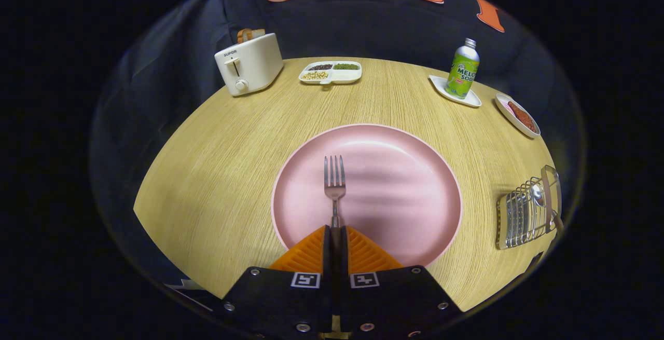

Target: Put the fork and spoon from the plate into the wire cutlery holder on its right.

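Note:
A metal fork (334, 184) lies over the pink plate (404, 184), tines pointing away from me. Its handle runs back between my fingers, and my gripper (335, 231) is shut on that handle at the plate's near rim. The wire cutlery holder (524, 215) stands on the table to the right of the plate. A spoon (539, 194) rests inside it, its bowl showing above the wires. Whether the fork is lifted off the plate or still lying on it I cannot tell.
Across the wooden table (218, 174) at the back stand a cream toaster (249, 64) with bread in it, a white divided dish (330, 72) of beans, a green soda bottle (462, 69) on a white coaster, and a small dish (517, 116) of red food.

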Available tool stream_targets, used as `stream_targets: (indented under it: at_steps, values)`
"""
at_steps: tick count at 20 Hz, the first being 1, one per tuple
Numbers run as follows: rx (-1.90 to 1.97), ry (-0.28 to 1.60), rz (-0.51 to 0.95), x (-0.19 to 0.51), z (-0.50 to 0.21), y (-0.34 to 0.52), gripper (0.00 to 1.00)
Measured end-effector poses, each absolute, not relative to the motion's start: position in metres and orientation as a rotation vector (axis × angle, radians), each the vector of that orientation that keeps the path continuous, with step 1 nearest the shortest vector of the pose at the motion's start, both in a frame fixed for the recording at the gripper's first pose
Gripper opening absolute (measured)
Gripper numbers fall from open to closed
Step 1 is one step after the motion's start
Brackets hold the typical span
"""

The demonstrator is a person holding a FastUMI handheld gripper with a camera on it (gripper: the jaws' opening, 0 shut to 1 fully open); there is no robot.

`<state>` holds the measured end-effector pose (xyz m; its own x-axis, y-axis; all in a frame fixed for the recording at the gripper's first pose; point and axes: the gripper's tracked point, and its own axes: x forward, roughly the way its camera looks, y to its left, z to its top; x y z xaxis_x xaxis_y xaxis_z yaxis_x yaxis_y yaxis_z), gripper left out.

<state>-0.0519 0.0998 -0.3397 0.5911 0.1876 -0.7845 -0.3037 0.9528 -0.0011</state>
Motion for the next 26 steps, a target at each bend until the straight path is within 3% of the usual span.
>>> stream_targets:
  at_steps: [26]
  values:
    - [-0.075,0.844,0.139,-0.051,-0.239,-0.024,0.06]
